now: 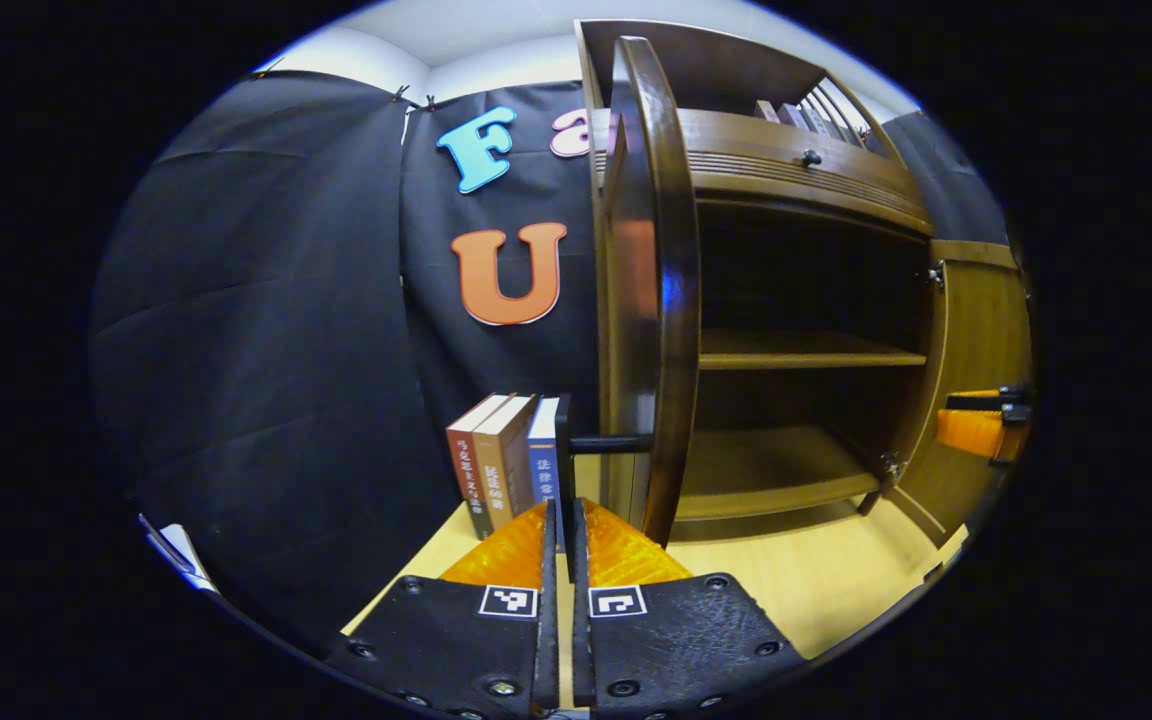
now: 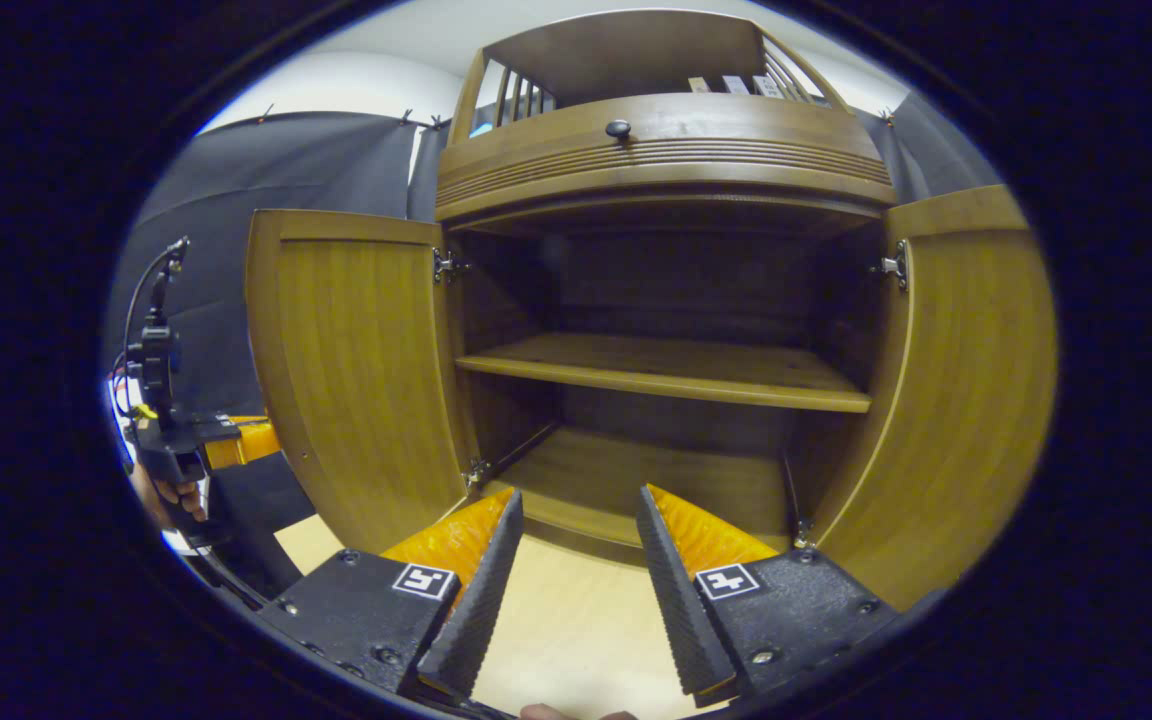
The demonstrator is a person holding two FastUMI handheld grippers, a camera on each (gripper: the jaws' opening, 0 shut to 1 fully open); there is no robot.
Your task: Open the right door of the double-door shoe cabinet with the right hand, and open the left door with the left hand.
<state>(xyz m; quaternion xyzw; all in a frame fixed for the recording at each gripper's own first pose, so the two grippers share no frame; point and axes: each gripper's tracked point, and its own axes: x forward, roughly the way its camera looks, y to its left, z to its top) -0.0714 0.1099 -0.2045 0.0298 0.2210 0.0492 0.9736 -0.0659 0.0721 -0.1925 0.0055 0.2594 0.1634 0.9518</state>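
The brown wooden shoe cabinet (image 2: 661,150) stands with both doors swung wide, showing a bare shelf (image 2: 666,368). In the left gripper view the left door (image 1: 648,300) is seen edge-on just ahead. My left gripper (image 1: 566,512) is shut on its dark bar handle (image 1: 564,440). The right door (image 1: 976,350) stands open at the far right, with the right gripper (image 1: 981,428) beside it. In the right gripper view the left door (image 2: 356,370) and right door (image 2: 966,400) flank the opening. My right gripper (image 2: 579,495) is open, holding nothing, in front of the bottom shelf. The left gripper (image 2: 211,445) sits beyond the left door, held by a hand.
Three upright books (image 1: 501,460) stand on the pale wooden tabletop (image 1: 836,580) left of the cabinet, close to the left door. A drawer with a round knob (image 2: 618,128) runs above the opening, and more books (image 1: 816,115) rest on the top shelf. Black cloth walls close in the left side.
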